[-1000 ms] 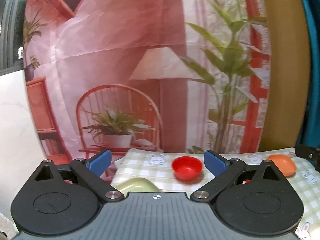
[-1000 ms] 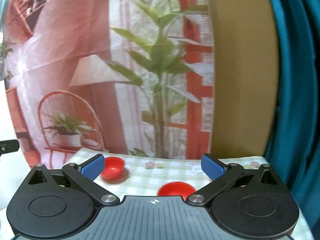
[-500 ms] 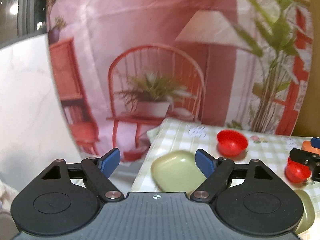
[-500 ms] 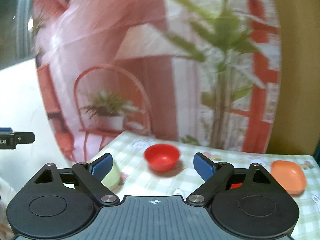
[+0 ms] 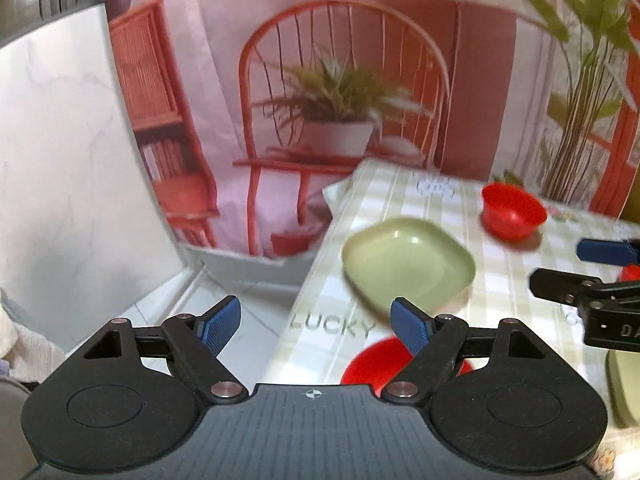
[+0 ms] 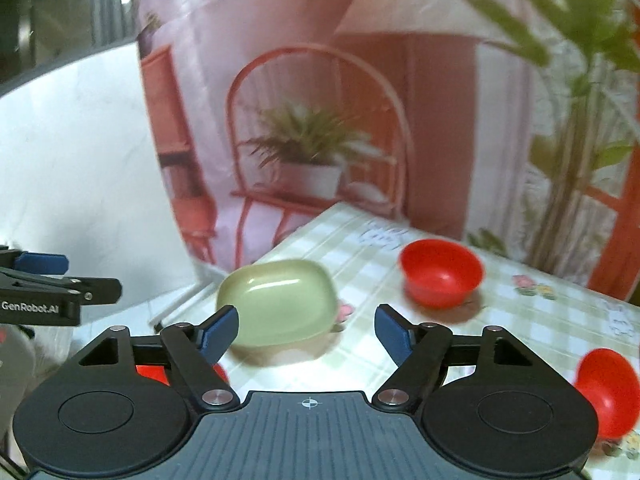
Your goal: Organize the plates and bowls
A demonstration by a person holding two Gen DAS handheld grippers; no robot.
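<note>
both tools hang released, gripping nothing — the left gripper (image 5: 314, 322) sits over the table edge (image 5: 308, 292), the right gripper (image 6: 306, 330) just short of the green plate (image 6: 278, 306). near the plate's close side lies a red bowl (image 5: 376, 364); beyond it, well apart, another red bowl (image 6: 440, 278) — bare checked cloth between.

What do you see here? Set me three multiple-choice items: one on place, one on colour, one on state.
1. In the left wrist view, the far red bowl stands: A) inside the green plate B) right of and beyond it C) on the floor.
2. Pads of the left gripper are: A) blue B) white C) red.
3. The left gripper is: A) shut on a bowl B) shut on the plate C) open.
Answers: 1 B, it sits apart, farther right; 2 A, both pads blue; 3 C, wide gap, nothing held.
</note>
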